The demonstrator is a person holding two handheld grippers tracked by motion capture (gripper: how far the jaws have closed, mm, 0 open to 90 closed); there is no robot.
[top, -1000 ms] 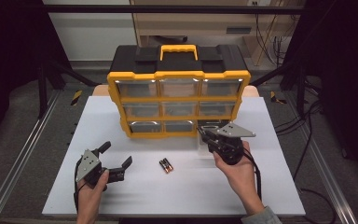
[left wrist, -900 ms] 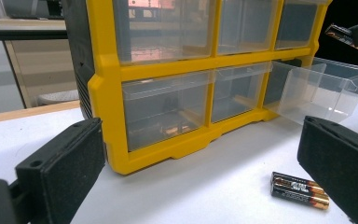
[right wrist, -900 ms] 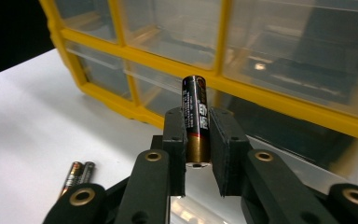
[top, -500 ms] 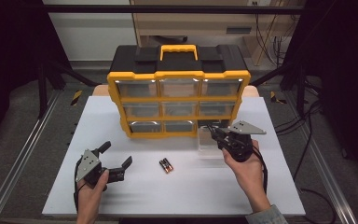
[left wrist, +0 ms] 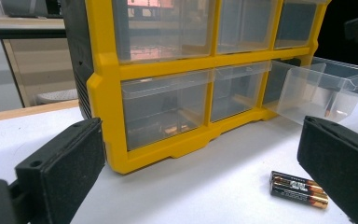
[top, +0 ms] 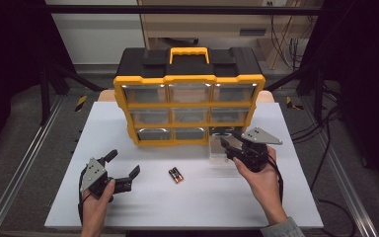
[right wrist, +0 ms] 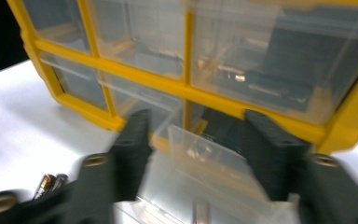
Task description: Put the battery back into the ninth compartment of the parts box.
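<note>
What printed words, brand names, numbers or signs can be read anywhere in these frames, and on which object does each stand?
None can be read.
The two black-and-copper batteries lying on the white table: small pale print on the wrapper in the left gripper view, too small and blurred to read.
The yellow-and-black plastic drawer organiser and its pulled-out clear drawer: no visible lettering.

No lettering can be read, even on the batteries (left wrist: 299, 188).

Drawer (left wrist: 324, 86) is clear glossy plastic, organizer frame (top: 190, 105) smooth yellow plastic, batteries (left wrist: 298, 188) shiny, surface (top: 103, 202) matt white.
</note>
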